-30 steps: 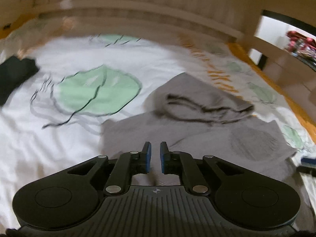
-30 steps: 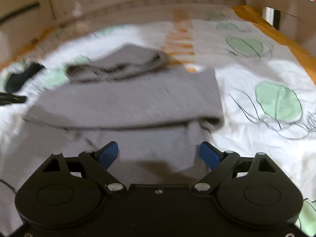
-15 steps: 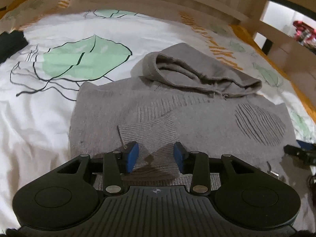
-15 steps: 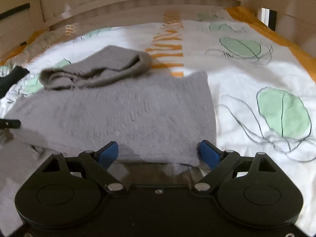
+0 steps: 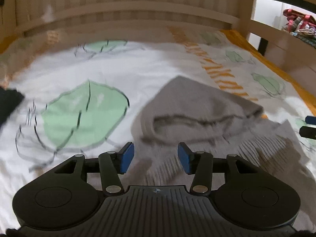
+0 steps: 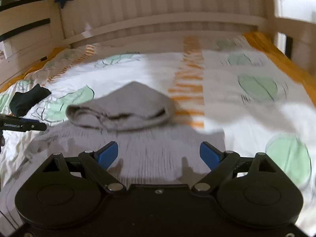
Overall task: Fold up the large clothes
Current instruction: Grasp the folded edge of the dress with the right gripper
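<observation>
A grey knitted hooded sweater [image 5: 199,118] lies flat on the white bed cover with green leaf prints and orange stripes [image 5: 83,114]. Its hood [image 6: 122,108] is turned toward the wooden slatted headboard [image 6: 158,4] and lies flattened, with its dark opening facing the cameras. The body of the sweater is folded, and a ribbed edge shows near the bottom of the left view. Both views are blurred.

The left gripper [image 5: 156,158] hangs over the near edge of the sweater. Its jaws have just been opening and now stand partly apart; the blue pads [image 5: 126,156] press on nothing. The right gripper [image 6: 159,155] has its jaws wide apart above the grey cloth and holds nothing.

A small dark crumpled garment [image 6: 27,98] lies on the cover, well apart from the sweater, at the left.
</observation>
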`<state>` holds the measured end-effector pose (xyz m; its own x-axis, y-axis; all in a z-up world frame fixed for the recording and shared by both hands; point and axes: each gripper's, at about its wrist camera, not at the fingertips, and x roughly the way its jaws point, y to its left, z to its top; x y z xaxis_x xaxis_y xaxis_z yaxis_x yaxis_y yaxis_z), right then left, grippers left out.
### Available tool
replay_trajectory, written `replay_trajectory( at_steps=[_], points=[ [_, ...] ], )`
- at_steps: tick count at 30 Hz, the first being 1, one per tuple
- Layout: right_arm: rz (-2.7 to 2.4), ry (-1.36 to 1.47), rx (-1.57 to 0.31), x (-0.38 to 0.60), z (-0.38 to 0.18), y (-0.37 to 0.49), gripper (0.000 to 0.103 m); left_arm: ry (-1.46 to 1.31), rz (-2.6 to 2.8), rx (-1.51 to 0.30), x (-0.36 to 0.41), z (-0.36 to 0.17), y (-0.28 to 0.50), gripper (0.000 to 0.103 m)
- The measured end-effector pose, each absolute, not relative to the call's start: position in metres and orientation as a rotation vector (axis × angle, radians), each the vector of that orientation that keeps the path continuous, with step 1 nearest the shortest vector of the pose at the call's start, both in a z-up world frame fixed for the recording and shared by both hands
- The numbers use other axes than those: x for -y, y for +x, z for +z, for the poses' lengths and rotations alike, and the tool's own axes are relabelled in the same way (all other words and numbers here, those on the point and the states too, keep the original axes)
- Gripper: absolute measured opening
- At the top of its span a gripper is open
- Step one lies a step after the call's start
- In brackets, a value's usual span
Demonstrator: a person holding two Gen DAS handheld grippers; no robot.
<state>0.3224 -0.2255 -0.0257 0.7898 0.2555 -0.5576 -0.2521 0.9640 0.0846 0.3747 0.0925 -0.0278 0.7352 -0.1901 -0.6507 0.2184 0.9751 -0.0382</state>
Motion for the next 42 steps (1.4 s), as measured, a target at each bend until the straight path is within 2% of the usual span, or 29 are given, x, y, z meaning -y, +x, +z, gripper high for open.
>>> replay_trajectory(
  at_steps=[2,3,4,6,12,20,21,22,23,24,29,31,35,36,38,40,42],
  points=[
    [0.276,-0.043,-0.584,0.216,-0.025,0.338,0.090,0.057,-0.223,-0.707,-0.087,-0.030,0.388,0.047],
    [0.279,-0.070,-0.579,0.211,-0.026,0.347,0.085,0.071,-0.222,-0.713,-0.083,-0.033,0.396,0.047],
    [0.282,-0.095,-0.580,0.206,-0.029,0.356,0.075,0.088,-0.221,-0.719,-0.080,-0.036,0.403,0.047],
    [0.281,-0.144,-0.589,0.194,-0.035,0.375,0.066,0.133,-0.207,-0.720,-0.072,-0.044,0.413,0.047],
    [0.256,-0.293,-0.636,0.177,-0.060,0.413,0.065,0.242,-0.190,-0.726,-0.062,-0.067,0.434,0.047],
    [0.236,-0.310,-0.673,0.173,-0.078,0.443,0.064,0.163,-0.132,-0.733,-0.075,-0.071,0.465,0.047],
    [0.239,-0.297,-0.671,0.174,-0.077,0.447,0.055,0.133,-0.129,-0.727,-0.077,-0.068,0.469,0.047],
    [0.245,-0.264,-0.670,0.175,-0.074,0.453,0.030,0.104,-0.126,-0.716,-0.080,-0.063,0.472,0.047],
    [0.245,-0.228,-0.668,0.177,-0.070,0.457,0.017,0.080,-0.127,-0.702,-0.082,-0.058,0.474,0.047],
    [0.243,-0.180,-0.660,0.181,-0.065,0.461,0.014,0.062,-0.133,-0.683,-0.084,-0.053,0.475,0.047],
    [0.247,0.044,-0.534,0.209,-0.041,0.452,0.014,0.017,-0.161,-0.571,-0.098,-0.044,0.457,0.048],
    [0.264,0.025,-0.556,0.214,-0.050,0.447,0.015,0.057,-0.161,-0.647,-0.103,-0.060,0.457,0.048],
    [0.281,-0.070,-0.721,0.217,-0.092,0.449,0.019,0.123,-0.199,-0.815,-0.113,-0.096,0.460,0.054],
    [0.282,-0.079,-0.742,0.217,-0.099,0.448,0.025,0.116,-0.206,-0.793,-0.116,-0.096,0.458,0.055],
    [0.286,-0.061,-0.727,0.220,-0.101,0.446,0.032,0.125,-0.209,-0.799,-0.115,-0.091,0.460,0.056],
    [0.277,-0.057,-0.732,0.222,-0.096,0.449,0.053,0.160,-0.232,-0.804,-0.111,-0.082,0.464,0.056],
    [0.285,-0.057,-0.735,0.224,-0.088,0.449,0.060,0.187,-0.280,-0.808,-0.110,-0.072,0.464,0.056]
  ],
)
